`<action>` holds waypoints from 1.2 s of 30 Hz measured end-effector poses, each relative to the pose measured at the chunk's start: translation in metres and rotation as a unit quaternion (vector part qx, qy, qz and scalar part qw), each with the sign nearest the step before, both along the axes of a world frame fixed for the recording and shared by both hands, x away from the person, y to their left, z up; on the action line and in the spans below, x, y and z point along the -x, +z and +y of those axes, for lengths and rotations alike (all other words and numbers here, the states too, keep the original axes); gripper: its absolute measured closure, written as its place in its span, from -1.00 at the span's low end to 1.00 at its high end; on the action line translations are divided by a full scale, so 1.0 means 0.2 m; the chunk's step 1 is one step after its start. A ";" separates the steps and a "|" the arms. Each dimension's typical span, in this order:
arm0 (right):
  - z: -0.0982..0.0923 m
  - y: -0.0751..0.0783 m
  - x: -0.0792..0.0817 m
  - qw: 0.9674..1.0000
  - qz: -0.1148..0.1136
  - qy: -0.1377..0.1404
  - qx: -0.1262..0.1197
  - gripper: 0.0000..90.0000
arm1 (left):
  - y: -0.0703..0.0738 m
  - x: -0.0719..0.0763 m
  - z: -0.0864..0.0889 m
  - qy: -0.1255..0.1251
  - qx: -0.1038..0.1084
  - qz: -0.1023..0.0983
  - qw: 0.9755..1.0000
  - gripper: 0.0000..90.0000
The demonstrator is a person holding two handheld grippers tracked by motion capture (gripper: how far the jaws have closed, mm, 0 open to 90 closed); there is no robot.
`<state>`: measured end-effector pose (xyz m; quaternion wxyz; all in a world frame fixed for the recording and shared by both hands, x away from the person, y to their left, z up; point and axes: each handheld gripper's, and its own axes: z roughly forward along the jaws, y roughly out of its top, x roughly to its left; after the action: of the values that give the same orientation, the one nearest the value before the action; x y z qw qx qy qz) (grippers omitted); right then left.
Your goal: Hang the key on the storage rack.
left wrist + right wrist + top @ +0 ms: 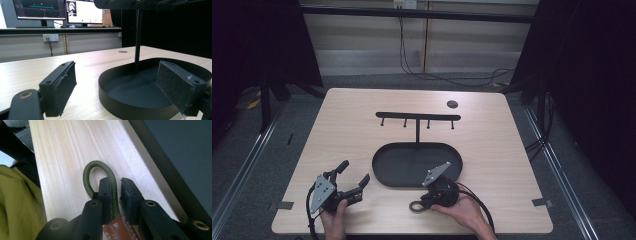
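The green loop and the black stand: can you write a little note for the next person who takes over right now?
Right gripper: shut on the green loop, which has a brown leather tab; it sits low at the table's near edge, beside the tray.
Left gripper: open, holding nothing, left of the tray.
Stand: four hooks on the bar, none with anything on it.
Done: loop gripped.
Left: probably lift it and hang it on a hook.

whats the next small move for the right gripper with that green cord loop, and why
Probably lift it straight up a little. The right gripper has its jaws nearly together around the green cord loop and its brown leather tab, which rests on the table near the black tray. The hook rack stands higher, so the loop needs height first.
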<state>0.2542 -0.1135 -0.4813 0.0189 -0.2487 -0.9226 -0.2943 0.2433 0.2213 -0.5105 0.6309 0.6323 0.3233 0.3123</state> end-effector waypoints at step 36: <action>0.13 0.08 -0.11 0.988 0.039 0.034 0.145 0.91 | 0.00 0.00 0.00 0.000 -0.001 0.000 1.000 -0.65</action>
<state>0.2755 -0.0868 -0.4658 0.0285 -0.2282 -0.9621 -0.1464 0.2433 0.2215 -0.5105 0.6304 0.6330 0.3229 0.3125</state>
